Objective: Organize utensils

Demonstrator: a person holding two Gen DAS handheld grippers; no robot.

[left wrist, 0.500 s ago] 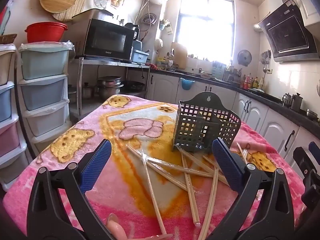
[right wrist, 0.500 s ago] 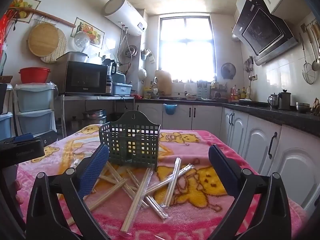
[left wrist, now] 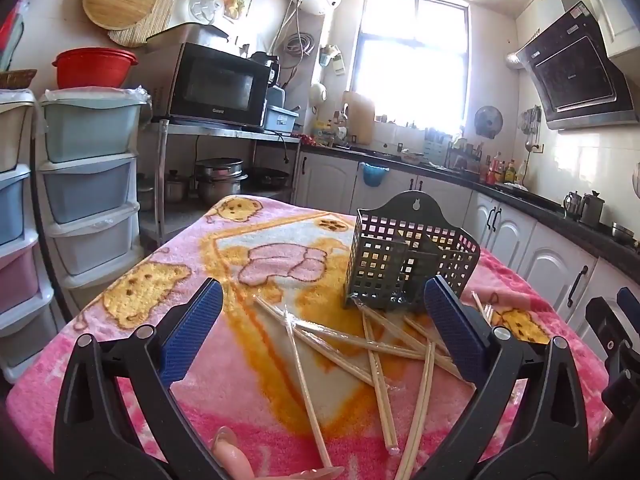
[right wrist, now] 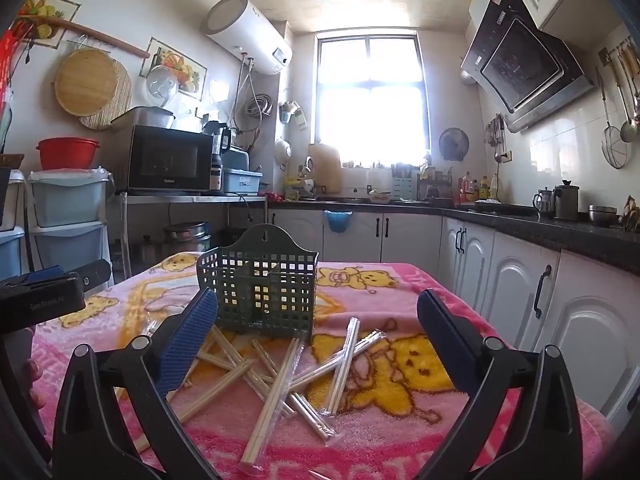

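Left wrist view: my left gripper [left wrist: 322,328] occupies the lower half of the frame with its jaws set wide apart and nothing between the blue pads [left wrist: 192,330]. The wrapped chopsticks [left wrist: 372,344] lie scattered and crossed on the pink blanket [left wrist: 120,300] at lower centre, between and just beyond the pads. The grey-green perforated utensil holder [left wrist: 408,256] stands upright at centre right, just behind the pile; one or two sticks run up to its base. No chopstick stands inside it, so I judge the task to be at its first step: selecting and approaching a stick for pickup. Part of the other gripper shows at the right edge. Right wrist view: my right gripper [right wrist: 316,334] fills the lower frame, likewise spread wide and holding nothing. The utensil holder [right wrist: 260,284] sits at centre, its inner divider visible through the mesh, compartments empty as far as I can tell. The chopsticks [right wrist: 280,376] fan out below it, several overlapping in clear sleeves. Next move, as I judge it: lower one gripper over an outlying stick that crosses few others, align the pads across its shaft, then close. The sleeves look slick and the sticks thin, so a centred, low grasp against the soft blanket is called for; the holder is light and may shift if nudged.
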